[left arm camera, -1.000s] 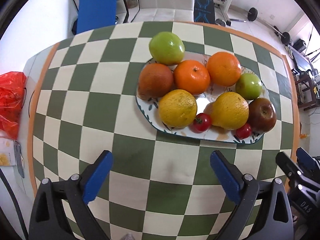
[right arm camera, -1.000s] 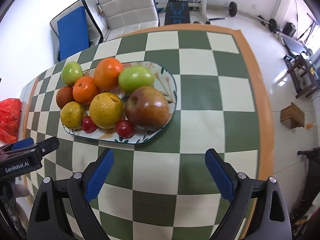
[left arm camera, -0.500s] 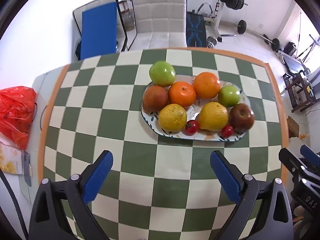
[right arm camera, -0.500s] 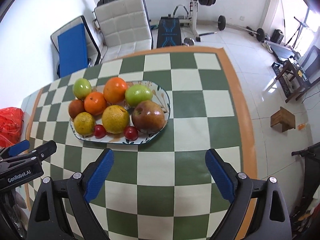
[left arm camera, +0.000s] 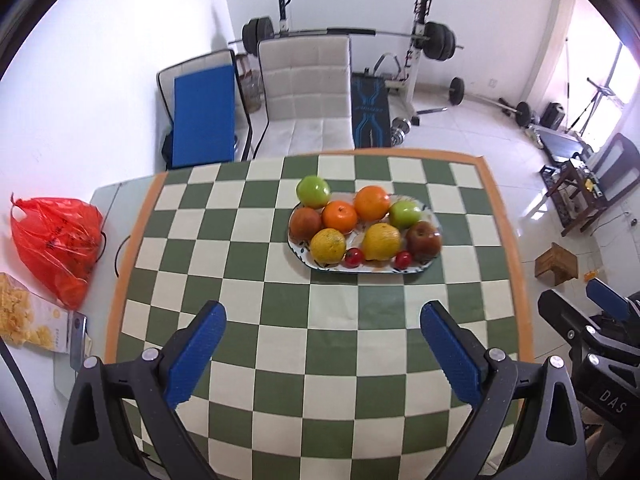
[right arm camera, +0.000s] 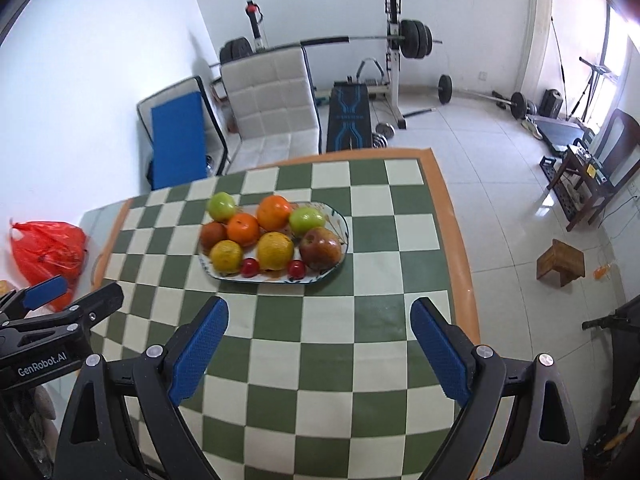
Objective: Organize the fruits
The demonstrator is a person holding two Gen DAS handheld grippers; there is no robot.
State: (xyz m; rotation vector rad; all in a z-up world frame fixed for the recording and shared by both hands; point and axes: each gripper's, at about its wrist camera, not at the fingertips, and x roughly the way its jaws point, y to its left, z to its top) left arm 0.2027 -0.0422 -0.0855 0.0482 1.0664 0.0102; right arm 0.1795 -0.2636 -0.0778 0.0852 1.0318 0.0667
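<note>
Both grippers have risen well above the checkered table [left arm camera: 280,320]; left gripper [left arm camera: 322,344] and right gripper [right arm camera: 318,340] hang empty, jaws wide apart, with the fruit plate [left arm camera: 434,222] far ahead, centre-right

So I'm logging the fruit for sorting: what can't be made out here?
- Red bag contents: both views, hidden by crumpled plastic.
- Plate centre pattern: both views, covered by fruit.
- Yellow packet: left wrist view, cut off at the edge; print too small.
</note>
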